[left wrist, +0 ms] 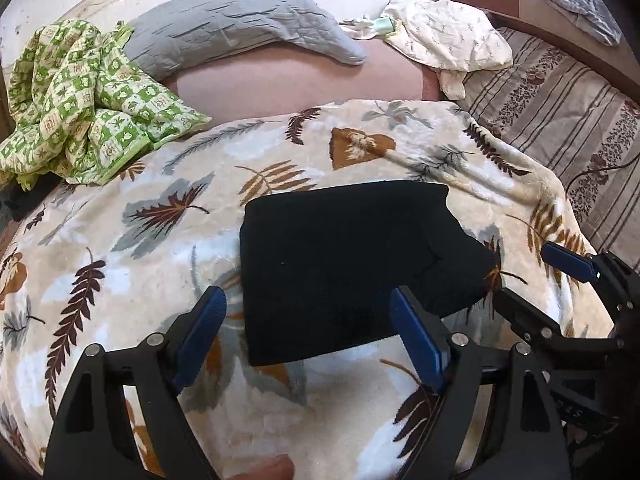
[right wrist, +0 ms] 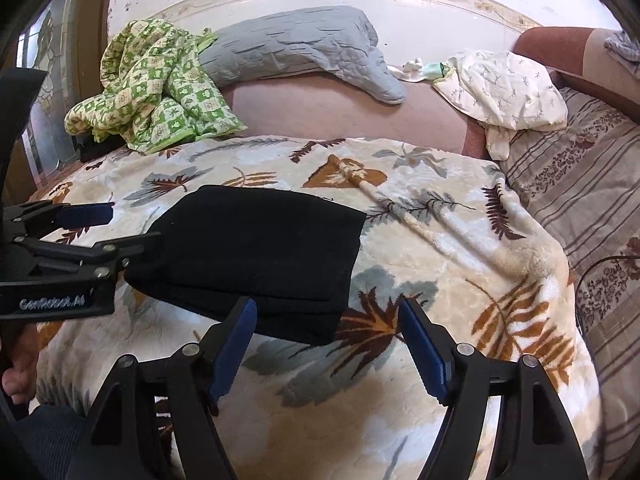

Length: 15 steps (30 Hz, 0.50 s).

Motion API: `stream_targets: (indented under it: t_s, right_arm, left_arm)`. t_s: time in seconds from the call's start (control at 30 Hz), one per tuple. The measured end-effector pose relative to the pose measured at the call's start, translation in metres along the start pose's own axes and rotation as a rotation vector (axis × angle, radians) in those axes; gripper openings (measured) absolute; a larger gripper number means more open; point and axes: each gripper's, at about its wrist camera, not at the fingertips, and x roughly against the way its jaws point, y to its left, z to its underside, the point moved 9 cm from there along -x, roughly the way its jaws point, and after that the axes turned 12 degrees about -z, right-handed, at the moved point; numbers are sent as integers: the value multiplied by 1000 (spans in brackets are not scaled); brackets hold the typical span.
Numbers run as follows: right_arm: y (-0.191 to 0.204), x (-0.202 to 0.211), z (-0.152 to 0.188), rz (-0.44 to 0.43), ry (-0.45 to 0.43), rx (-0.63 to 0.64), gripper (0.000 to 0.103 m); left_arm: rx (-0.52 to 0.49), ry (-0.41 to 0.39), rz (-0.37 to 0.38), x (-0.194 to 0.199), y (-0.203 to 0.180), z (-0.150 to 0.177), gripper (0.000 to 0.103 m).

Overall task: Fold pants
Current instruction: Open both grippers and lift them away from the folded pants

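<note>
Both sets of fingers released, nothing between them: left gripper (left wrist: 306, 338) over the near edge of the pants (left wrist: 352, 264), right gripper (right wrist: 328, 344) at their near right corner. One pair, black, folded into a flat rectangle on a leaf-print blanket (left wrist: 120, 280) covering the bed. Behind: one grey pillow (left wrist: 240, 20), one green checked cloth (left wrist: 84, 100).

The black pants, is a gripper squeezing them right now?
No, the pants lie folded on the blanket, and both the left gripper and right gripper stand open around nothing.
</note>
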Motion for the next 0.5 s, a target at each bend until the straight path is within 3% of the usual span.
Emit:
stream_targets:
  t_s: [0.17,0.23,0.5]
  right_arm:
    - [0,-2,1,1,7,1,75]
    - [1,-2,1,6,7,9,75]
    - [-3,-2,2,19,11,1,75]
  left_arm:
    - [-5,10,43,3,-8,1,92]
    - [-6,-6,41,6,-8,0,103]
    - [40,6,61,4,-1,1,103]
